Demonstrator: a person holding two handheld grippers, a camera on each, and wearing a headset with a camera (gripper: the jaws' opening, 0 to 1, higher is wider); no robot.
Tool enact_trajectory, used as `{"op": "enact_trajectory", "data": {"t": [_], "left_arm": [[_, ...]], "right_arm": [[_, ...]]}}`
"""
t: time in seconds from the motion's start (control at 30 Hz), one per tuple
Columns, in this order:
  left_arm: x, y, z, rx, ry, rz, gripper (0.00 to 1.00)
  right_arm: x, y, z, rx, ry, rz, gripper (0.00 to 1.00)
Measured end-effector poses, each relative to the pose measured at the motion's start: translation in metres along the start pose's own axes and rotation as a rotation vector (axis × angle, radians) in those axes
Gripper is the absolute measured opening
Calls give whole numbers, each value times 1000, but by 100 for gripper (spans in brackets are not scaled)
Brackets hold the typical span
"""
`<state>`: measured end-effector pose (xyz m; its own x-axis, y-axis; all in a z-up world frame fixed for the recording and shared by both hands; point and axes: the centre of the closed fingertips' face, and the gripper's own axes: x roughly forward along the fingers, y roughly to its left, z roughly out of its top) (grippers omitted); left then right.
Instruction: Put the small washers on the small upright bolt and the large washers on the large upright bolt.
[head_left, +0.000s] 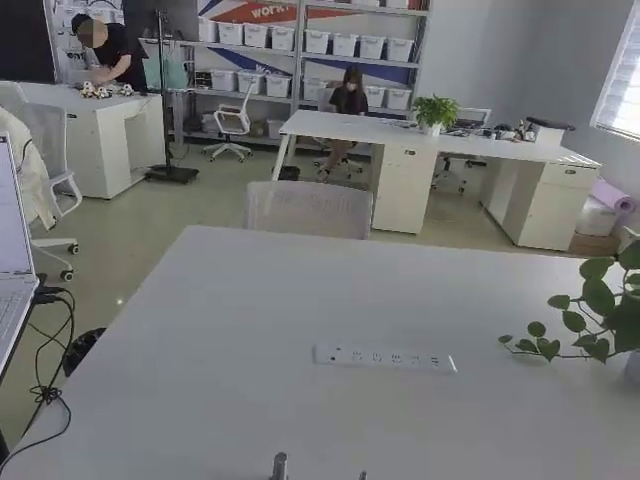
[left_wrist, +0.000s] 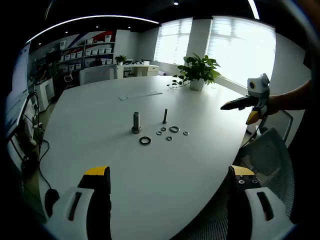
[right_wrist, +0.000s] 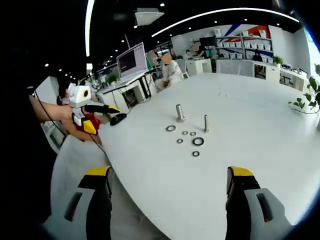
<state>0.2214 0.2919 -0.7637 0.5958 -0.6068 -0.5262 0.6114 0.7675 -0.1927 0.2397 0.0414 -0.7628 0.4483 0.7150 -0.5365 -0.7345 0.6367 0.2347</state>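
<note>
- Nothing is threaded yet. In the left gripper view we find the large upright bolt (left_wrist: 136, 122) and, at its three o'clock, the small upright bolt (left_wrist: 165, 116), both bare.
- Flat on the desk (left_wrist: 100, 110), around five o'clock of the large upright bolt, lie two large washers (left_wrist: 145, 140) and four small washers (left_wrist: 169, 138), all left to place.
- Our left tongs (left_wrist: 170, 171) and right tongs (right_wrist: 168, 171) gape wide, empty, well apart from the parts.
- The hardware is grey metal; the desk is smooth, matte white.
</note>
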Motion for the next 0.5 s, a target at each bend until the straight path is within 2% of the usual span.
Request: {"op": "enact_trajectory", "data": {"t": [0.13,0.37,0.4,0.5], "left_arm": [[0,-2,4,-9,-21,2,97],[1,-2,5,-4,-20,-2,97],[1,-3,8,-19,-44,-6,98],[1,-4,6,-11,-25,0,98]], "right_arm": [[-1,1,-2,-8,0,2,92],[-5,1,-3,4,1,-7,92],[-5,0,-3,8,2,-8,92],[-8,0,0,-1,-11,-7,92]]}}
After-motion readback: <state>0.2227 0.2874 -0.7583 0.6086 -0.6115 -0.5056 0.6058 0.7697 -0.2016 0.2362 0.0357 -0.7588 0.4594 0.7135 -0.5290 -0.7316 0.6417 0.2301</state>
